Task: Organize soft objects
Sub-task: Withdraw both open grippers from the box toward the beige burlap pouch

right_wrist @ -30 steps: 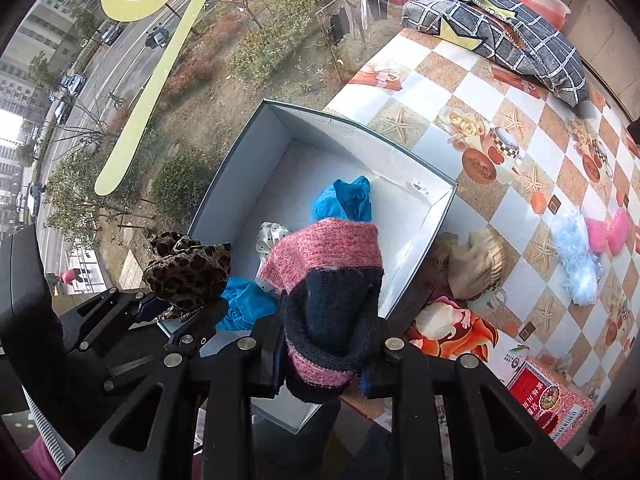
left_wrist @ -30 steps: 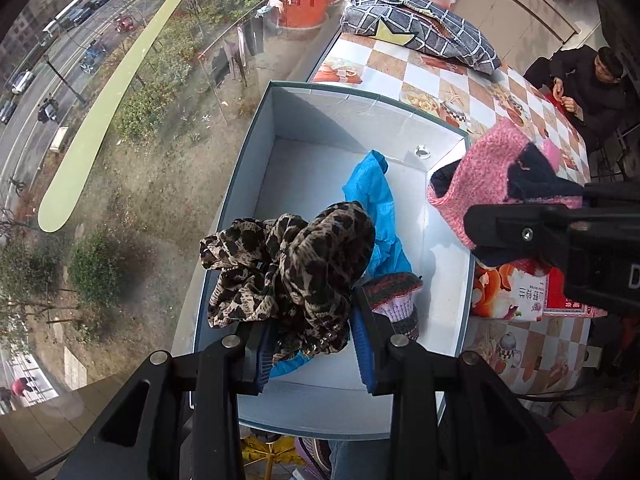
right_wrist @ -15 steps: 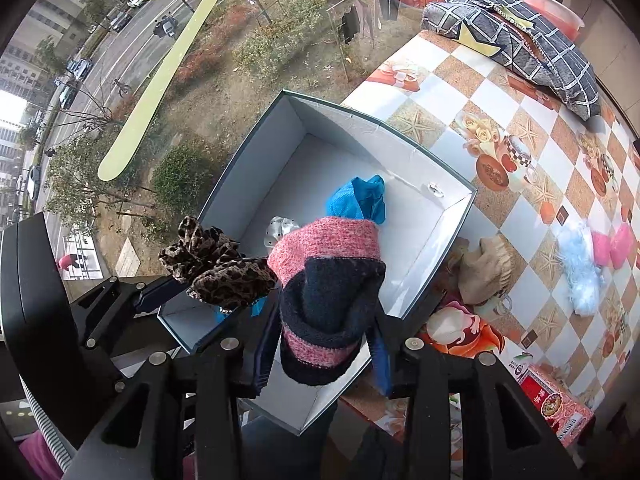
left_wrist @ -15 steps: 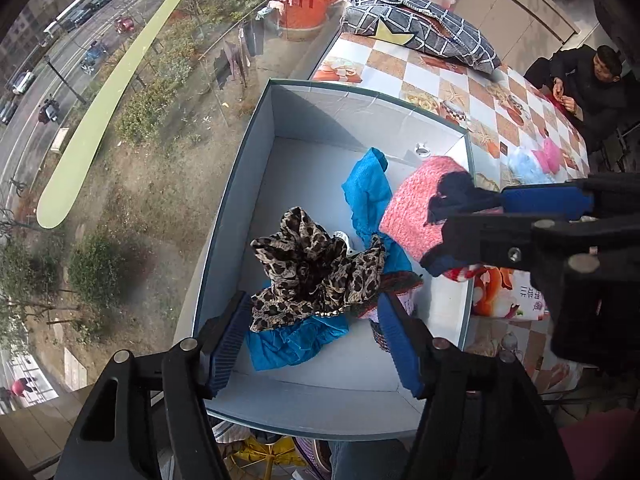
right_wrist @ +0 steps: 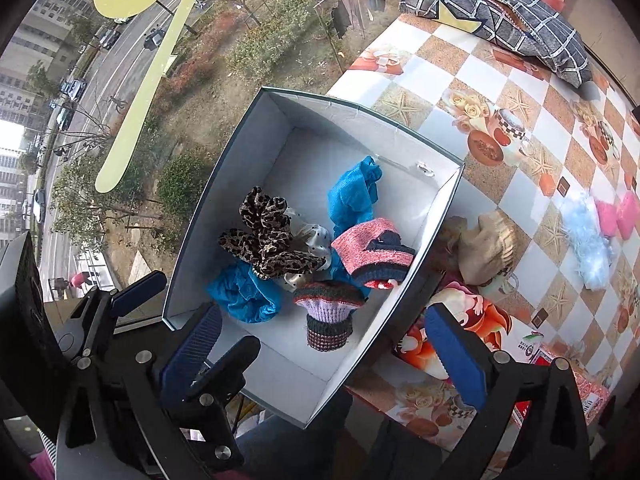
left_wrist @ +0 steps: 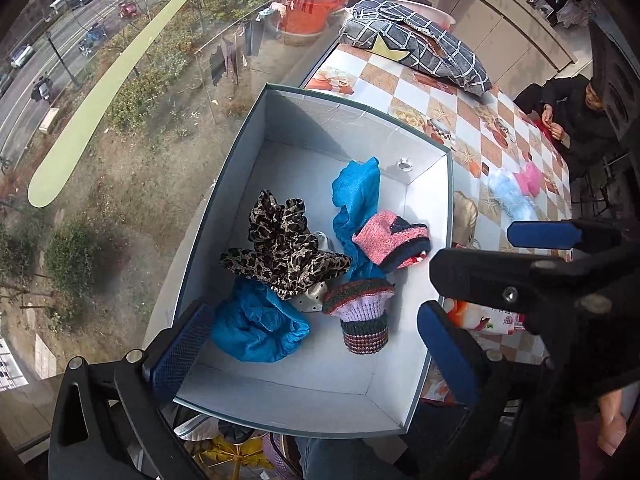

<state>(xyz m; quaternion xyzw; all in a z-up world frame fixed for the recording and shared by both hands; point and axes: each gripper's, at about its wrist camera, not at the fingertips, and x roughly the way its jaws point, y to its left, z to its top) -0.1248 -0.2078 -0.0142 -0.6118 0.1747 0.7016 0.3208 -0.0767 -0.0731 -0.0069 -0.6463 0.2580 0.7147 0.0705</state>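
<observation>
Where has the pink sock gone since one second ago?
Yes, it moved: the pink sock dropped from between the right gripper's fingers into the box.

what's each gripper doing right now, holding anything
Left gripper: open, jaws just spread, nothing held; the leopard scrunchie lies in the box.
Right gripper: open, jaws just spread, nothing held; the pink knit piece lies in the box.

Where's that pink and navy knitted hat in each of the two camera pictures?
Left wrist view: the pink and navy hat lies in the box, right of centre, near its right wall.
Right wrist view: the hat sits mid-picture, against the same wall.
Shared landmark: the leopard-print cloth to its left.
</observation>
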